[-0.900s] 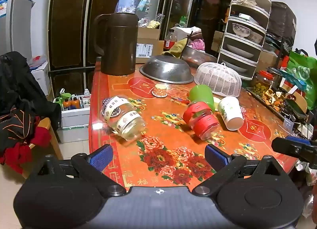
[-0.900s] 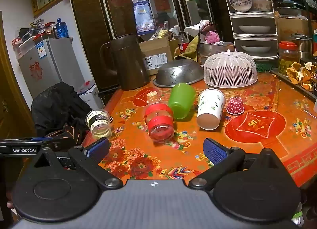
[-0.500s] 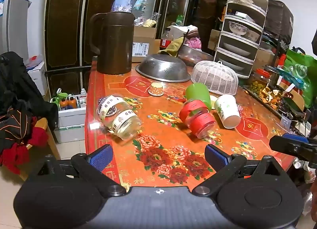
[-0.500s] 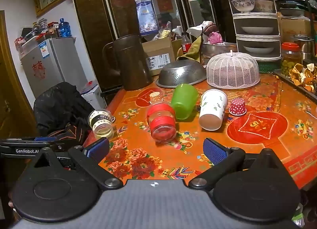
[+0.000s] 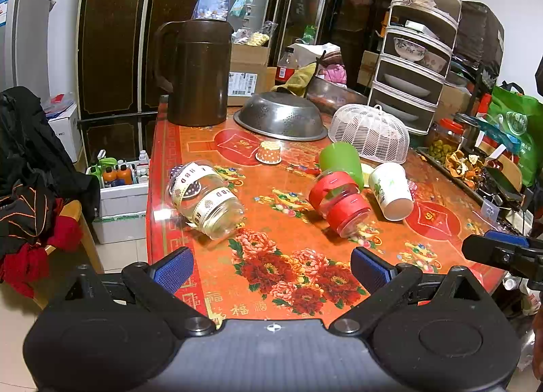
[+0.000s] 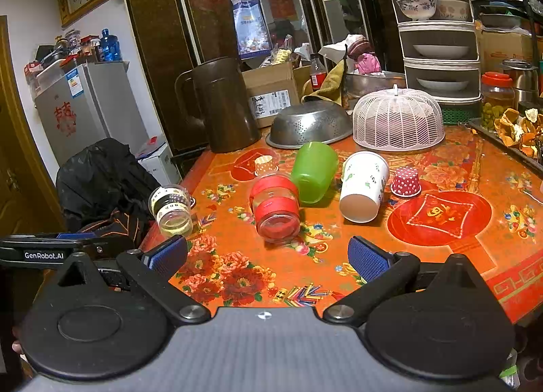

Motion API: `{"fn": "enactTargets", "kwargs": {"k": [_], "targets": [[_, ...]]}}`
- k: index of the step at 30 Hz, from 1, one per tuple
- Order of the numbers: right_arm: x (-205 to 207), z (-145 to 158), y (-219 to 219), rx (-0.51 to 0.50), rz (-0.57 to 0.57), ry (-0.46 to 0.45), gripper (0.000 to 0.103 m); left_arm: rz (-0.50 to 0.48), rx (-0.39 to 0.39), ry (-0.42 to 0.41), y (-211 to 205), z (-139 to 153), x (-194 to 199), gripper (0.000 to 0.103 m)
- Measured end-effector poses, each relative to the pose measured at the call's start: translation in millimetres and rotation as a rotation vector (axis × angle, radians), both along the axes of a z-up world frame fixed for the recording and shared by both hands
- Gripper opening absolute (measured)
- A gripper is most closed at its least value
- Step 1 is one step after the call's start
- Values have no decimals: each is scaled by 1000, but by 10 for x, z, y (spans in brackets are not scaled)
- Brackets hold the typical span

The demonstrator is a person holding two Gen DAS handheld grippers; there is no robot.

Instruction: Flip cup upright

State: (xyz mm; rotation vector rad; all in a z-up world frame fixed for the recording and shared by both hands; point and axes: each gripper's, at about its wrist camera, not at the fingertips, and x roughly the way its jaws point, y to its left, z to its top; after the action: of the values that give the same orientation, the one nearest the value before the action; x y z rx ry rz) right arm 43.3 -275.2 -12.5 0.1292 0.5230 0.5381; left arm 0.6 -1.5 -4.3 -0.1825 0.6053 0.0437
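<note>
Both grippers hover at the near edge of the table (image 5: 190, 141), nothing in either. Left gripper (image 5: 271, 264): jaws spread wide, blue pads (image 5: 173, 266) well apart. Right gripper (image 6: 266, 258): same, wide open.

Four cups lie on their sides ahead. From the left gripper: clear cup w/ ribbon bands (image 5: 203, 202) ahead-left, mouth toward the gripper; red-banded clear cup (image 5: 341, 207) ahead-right, touching the green cup (image 5: 341, 163) behind it; white paper cup (image 5: 390, 190) just right of those.

From the right gripper: red-banded cup straight ahead, green cup behind it, white cup ahead-right, ribbon cup far left near the table edge.

Brown jug (image 5: 197, 73) upright at the far end, steel colander (image 5: 281, 120) and white mesh cover (image 5: 370, 134) upside down beside it.
</note>
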Motion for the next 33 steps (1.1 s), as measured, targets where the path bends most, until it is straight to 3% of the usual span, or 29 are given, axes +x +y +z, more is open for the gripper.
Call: {"fn": "enactTargets", "kwargs": {"k": [33], "targets": [[11,-16,13,-5,5,1,102,7,6,13,16,-12,31,100]]}}
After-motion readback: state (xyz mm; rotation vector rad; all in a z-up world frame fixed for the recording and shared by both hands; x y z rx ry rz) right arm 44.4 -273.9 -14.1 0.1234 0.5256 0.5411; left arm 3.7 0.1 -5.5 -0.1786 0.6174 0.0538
